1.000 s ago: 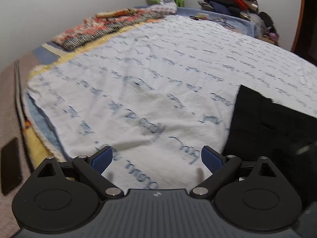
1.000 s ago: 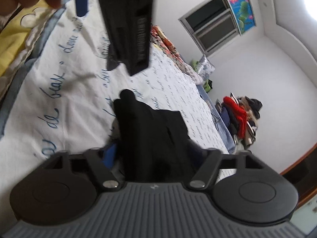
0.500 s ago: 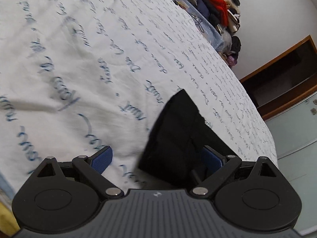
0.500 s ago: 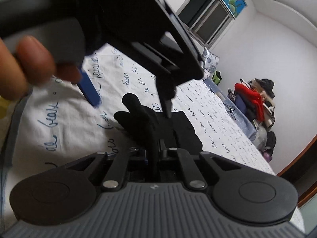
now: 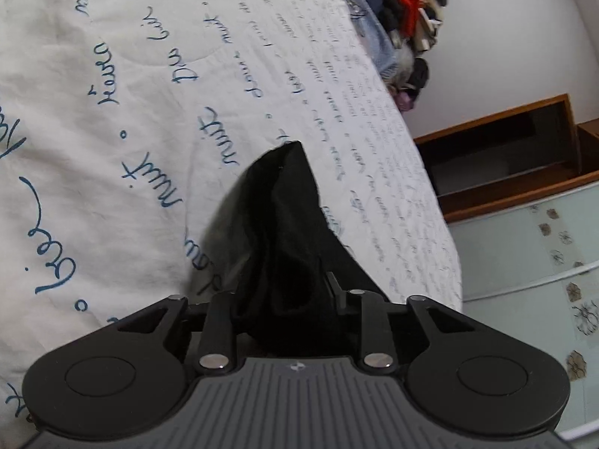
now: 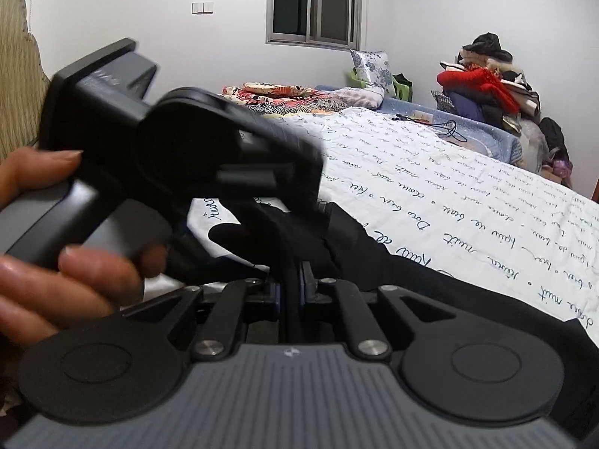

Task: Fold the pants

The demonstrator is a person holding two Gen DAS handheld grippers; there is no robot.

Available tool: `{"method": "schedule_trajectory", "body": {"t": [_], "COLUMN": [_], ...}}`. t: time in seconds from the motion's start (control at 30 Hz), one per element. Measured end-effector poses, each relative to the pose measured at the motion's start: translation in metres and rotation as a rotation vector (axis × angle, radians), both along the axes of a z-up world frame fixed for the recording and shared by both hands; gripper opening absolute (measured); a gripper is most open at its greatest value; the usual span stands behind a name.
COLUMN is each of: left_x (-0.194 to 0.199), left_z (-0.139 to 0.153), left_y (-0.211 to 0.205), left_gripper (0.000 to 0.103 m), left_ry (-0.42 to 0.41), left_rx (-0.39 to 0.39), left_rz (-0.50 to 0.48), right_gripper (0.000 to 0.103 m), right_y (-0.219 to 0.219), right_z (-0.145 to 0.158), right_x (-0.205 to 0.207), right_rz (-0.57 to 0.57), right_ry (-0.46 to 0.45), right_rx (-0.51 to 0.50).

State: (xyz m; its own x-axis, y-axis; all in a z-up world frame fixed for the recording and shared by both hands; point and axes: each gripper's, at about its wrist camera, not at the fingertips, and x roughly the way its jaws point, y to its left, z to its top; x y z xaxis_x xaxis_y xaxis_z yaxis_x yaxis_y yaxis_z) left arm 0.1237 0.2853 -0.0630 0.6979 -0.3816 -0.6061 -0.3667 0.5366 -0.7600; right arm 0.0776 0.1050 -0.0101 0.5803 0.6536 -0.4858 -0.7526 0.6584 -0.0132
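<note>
The black fabric pants [image 5: 284, 232] are lying on the white script-printed bedspread [image 5: 112, 119], their long axis running from lower centre up to a point mid-frame. The left gripper [image 5: 290, 299] is clenching a bunched fold; the right gripper [image 6: 290, 292] is pinching cloth too. Only the right view is showing the person's hand [image 6: 56, 254].

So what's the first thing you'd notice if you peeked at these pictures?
The black pants jump out first: they rise in a dark bunch off the white bedspread with blue writing, pinched by the left gripper and the right gripper. In the right wrist view, a hand holding the other gripper fills the left side. Far back in the corner sits a heap of clothes with a bright red one.
</note>
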Motion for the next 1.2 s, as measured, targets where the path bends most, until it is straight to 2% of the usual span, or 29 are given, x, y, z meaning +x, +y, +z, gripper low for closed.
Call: {"method": "schedule_trajectory", "body": {"t": [0.1,0.13,0.2,0.3,0.37,0.47,0.6,0.63,0.7,0.73,0.77,0.8,0.83,0.9,1.03,1.2], "left_x": [0.0,0.0,0.0,0.003,0.005,0.006,0.007,0.006,0.007,0.008,0.008,0.008,0.007,0.003,-0.003,-0.01], "left_z": [0.002,0.004,0.008,0.011,0.01,0.007,0.002,0.002,0.004,0.005,0.006,0.007,0.009,0.013,0.023,0.046], "left_y": [-0.004,-0.005,-0.008,-0.016,-0.017,-0.017,-0.01,-0.009,-0.012,-0.015,-0.018,-0.022,-0.023,-0.023,-0.025,-0.039], "left_gripper": [0.02,0.02,0.02,0.02,0.021,0.028,0.052,0.054,0.053,0.05,0.043,0.029,0.026,0.021,0.019,0.018], "left_ry": [-0.009,-0.018,-0.036,-0.037,-0.026,-0.015,-0.014,-0.023,-0.026,-0.026,-0.022,-0.017,-0.025,-0.049,-0.082,-0.135], "left_rx": [0.051,0.07,0.116,0.2,0.226,0.245,0.203,0.19,0.217,0.242,0.268,0.3,0.315,0.315,0.332,0.396], "left_rz": [-0.011,-0.018,-0.032,-0.066,-0.075,-0.081,-0.063,-0.058,-0.054,-0.059,-0.059,-0.062,-0.07,-0.071,-0.07,-0.063], "right_gripper": [0.017,0.026,0.036,0.045,0.046,0.049,0.055,0.056,0.056,0.055,0.055,0.05,0.035,0.015,0.011,0.01], "right_y": [0.0,-0.002,-0.007,-0.015,-0.024,-0.031,-0.029,-0.028,-0.028,-0.028,-0.027,-0.024,-0.022,-0.02,-0.022,-0.042], "right_z": [-0.002,-0.002,-0.002,-0.006,-0.011,-0.019,-0.027,-0.03,-0.036,-0.039,-0.04,-0.042,-0.044,-0.047,-0.047,-0.028], "right_x": [-0.006,-0.011,-0.022,-0.043,-0.056,-0.072,-0.095,-0.098,-0.103,-0.102,-0.103,-0.104,-0.104,-0.106,-0.112,-0.108], "right_rz": [0.015,0.025,0.027,0.034,0.031,0.017,0.003,-0.002,-0.019,-0.022,-0.026,-0.033,-0.033,-0.031,-0.028,-0.065], "right_ry": [-0.007,-0.013,-0.062,-0.134,-0.167,-0.187,-0.282,-0.32,-0.394,-0.411,-0.421,-0.433,-0.444,-0.444,-0.434,-0.345], "right_rx": [-0.032,-0.052,-0.11,-0.228,-0.292,-0.37,-0.47,-0.502,-0.564,-0.577,-0.581,-0.584,-0.591,-0.605,-0.587,-0.454]}}
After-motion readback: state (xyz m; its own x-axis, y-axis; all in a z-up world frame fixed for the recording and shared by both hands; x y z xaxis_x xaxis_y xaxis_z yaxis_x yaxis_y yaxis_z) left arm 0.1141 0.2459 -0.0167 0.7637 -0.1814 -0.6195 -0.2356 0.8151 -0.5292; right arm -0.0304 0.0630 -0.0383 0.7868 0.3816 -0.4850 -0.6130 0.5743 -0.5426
